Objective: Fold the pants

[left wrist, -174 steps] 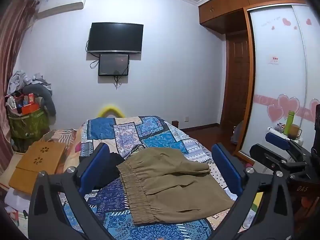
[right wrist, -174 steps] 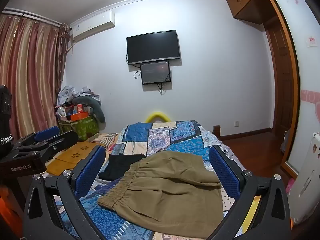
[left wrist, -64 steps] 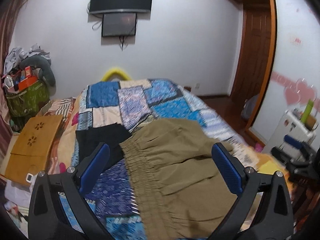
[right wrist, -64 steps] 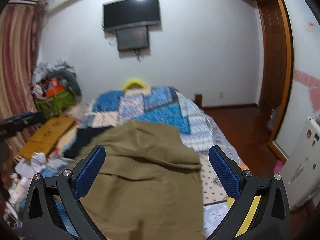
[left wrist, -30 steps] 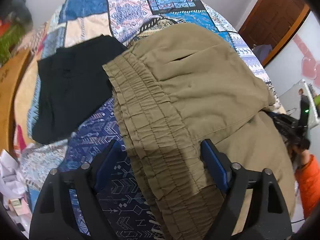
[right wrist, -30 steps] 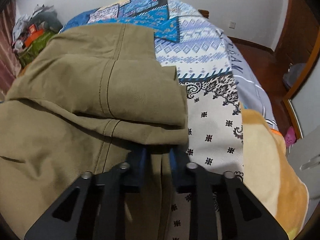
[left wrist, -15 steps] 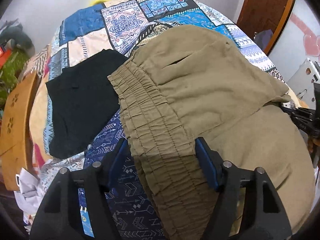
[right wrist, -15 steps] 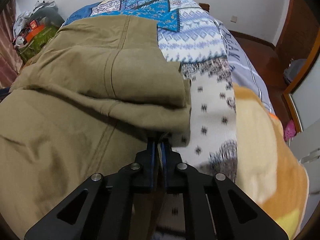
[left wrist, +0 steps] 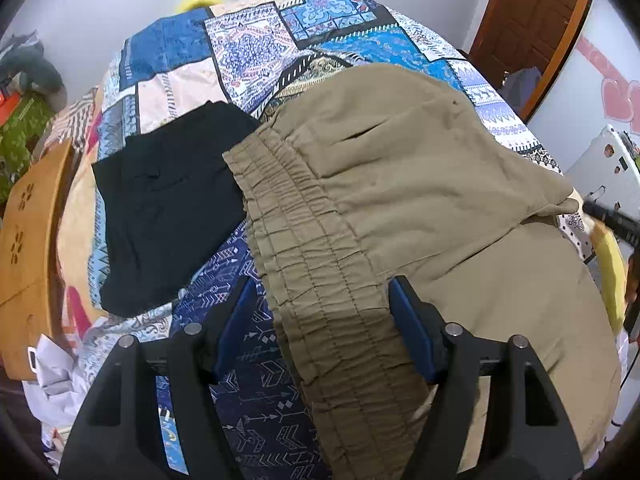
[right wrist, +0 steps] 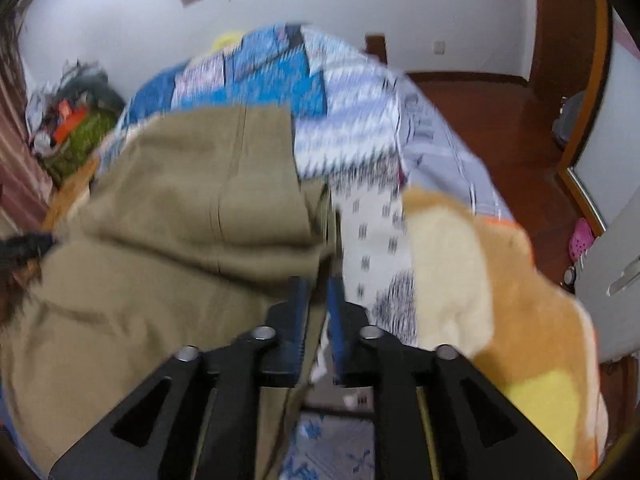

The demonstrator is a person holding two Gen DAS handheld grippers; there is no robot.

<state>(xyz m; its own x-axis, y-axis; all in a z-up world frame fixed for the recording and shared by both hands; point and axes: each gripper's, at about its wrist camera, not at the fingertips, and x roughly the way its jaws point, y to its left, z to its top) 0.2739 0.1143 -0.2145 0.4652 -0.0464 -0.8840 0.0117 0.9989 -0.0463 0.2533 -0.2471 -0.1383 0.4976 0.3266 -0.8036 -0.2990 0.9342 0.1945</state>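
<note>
Khaki pants (left wrist: 420,200) lie half folded on the patchwork bed, elastic waistband (left wrist: 304,248) toward the left. My left gripper (left wrist: 320,292) is open, its blue pads straddling the waistband from above without closing on it. In the right wrist view my right gripper (right wrist: 318,292) is shut on the edge of the khaki pants (right wrist: 180,220) at their right side and lifts the cloth. The view is blurred by motion.
A black garment (left wrist: 164,216) lies left of the pants on the quilt (left wrist: 256,48). A wooden lap desk (left wrist: 28,240) and clutter sit at the bed's left. A yellow-orange blanket (right wrist: 500,280) covers the bed's near right corner. Wooden floor (right wrist: 500,120) lies beyond.
My right gripper closed on the pants' edge and now lifts it, tilting up. My left gripper has narrowed and come down over the waistband.
</note>
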